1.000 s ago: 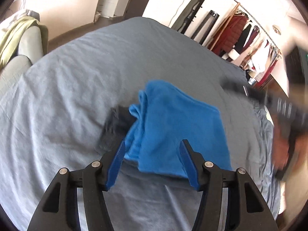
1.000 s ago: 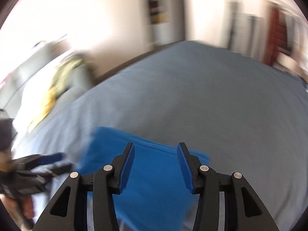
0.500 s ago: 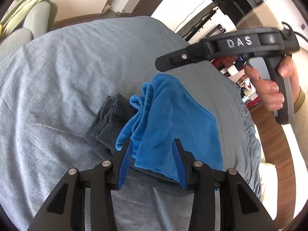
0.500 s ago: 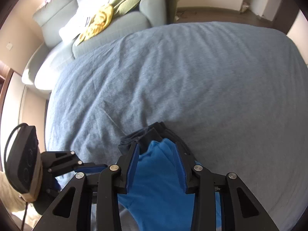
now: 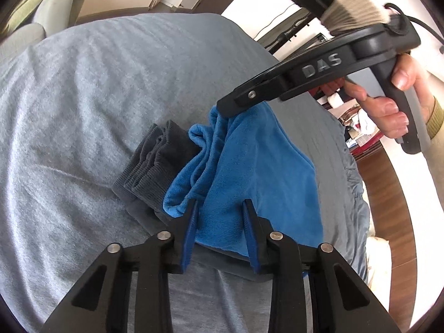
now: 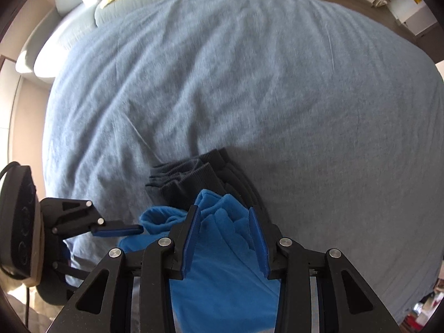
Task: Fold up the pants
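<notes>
Folded blue pants [image 5: 258,166] lie on a folded dark grey garment [image 5: 155,163] on the grey-blue bed [image 5: 97,83]. My left gripper [image 5: 220,208] straddles the pants' near edge, its jaws closing with blue fabric between the pads, which do not visibly pinch it. A hand [image 5: 388,105] holds my right gripper [image 5: 224,109], which points down onto the far edge. In the right wrist view its pads [image 6: 223,216] squeeze bunched folds of the blue pants [image 6: 222,291], just short of the grey garment [image 6: 188,177]. One left finger [image 6: 119,231] shows at the left.
The bed cover [image 6: 249,69] stretches wide beyond the garments. A pale sofa [image 6: 133,5] with a yellow item stands past the far edge. Wooden floor [image 5: 388,194] and cluttered clothes [image 5: 358,122] lie off the bed's right side.
The right gripper swung in from the side, tipped downward and settled onto the pants' far edge. The left jaws narrowed around the near edge while that gripper sank a little.
</notes>
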Available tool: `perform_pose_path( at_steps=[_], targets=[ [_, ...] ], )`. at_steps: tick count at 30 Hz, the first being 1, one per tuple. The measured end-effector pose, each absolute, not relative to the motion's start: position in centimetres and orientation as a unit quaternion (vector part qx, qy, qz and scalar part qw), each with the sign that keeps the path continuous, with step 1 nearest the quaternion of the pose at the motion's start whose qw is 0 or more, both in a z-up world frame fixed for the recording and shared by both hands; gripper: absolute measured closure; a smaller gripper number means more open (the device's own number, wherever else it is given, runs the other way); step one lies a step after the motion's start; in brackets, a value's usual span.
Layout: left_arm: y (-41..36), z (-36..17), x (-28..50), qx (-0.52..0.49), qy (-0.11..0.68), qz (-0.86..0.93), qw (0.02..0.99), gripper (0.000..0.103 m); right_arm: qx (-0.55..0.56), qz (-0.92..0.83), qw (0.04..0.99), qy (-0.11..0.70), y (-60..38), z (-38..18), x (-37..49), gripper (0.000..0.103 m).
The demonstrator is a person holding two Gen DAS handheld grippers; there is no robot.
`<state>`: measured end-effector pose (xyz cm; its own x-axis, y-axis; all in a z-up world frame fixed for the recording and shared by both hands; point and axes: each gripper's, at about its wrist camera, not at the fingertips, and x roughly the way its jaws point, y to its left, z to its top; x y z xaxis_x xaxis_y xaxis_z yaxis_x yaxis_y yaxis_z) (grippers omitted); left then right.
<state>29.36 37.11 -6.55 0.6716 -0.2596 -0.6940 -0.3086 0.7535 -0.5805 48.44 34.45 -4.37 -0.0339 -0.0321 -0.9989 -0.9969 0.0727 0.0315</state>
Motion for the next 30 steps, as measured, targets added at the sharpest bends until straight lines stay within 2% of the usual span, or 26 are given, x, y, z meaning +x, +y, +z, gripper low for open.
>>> perform_pose_path(
  at_steps=[2,6,7,17,18,19,22,24,27,30],
  targets=[
    [36.9,-6.4,29.4,-0.347,0.404,0.016,0.846,0.077,-0.493,0.476,0.497,0.533,34.6,-5.0,48.3,0.067],
    [36.5,-6.0,29.0,-0.345,0.398,0.012,0.85,0.082,-0.486,0.476,0.506,0.53,34.5,-5.1,48.4,0.087],
    [36.5,-5.9,29.0,-0.343,0.396,0.013,0.852,0.082,-0.479,0.48,0.508,0.532,34.3,-5.0,48.4,0.088],
    [36.5,-5.8,29.0,-0.329,0.401,0.038,0.854,0.084,-0.373,0.46,0.597,0.541,33.4,-5.0,50.2,0.091],
    [36.6,-6.2,29.0,-0.337,0.408,0.036,0.848,0.084,-0.364,0.457,0.602,0.545,33.4,-5.2,50.3,0.092],
    [36.7,-6.8,28.8,-0.345,0.413,0.037,0.842,0.084,-0.352,0.45,0.613,0.546,33.4,-5.2,50.6,0.102],
    [37.4,-7.6,28.5,-0.372,0.411,0.04,0.831,0.084,-0.349,0.421,0.669,0.504,33.8,-4.8,51.8,0.102],
    [37.8,-7.6,28.5,-0.383,0.406,0.036,0.829,0.084,-0.332,0.43,0.665,0.512,33.8,-4.6,52.4,0.102],
    [37.4,-7.2,28.7,-0.361,0.408,0.041,0.837,0.084,-0.36,0.444,0.668,0.476,33.0,-3.7,51.3,0.102],
    [37.0,-7.1,28.9,-0.35,0.414,0.045,0.839,0.083,-0.353,0.456,0.654,0.49,31.7,-3.0,50.6,0.102]
  ],
)
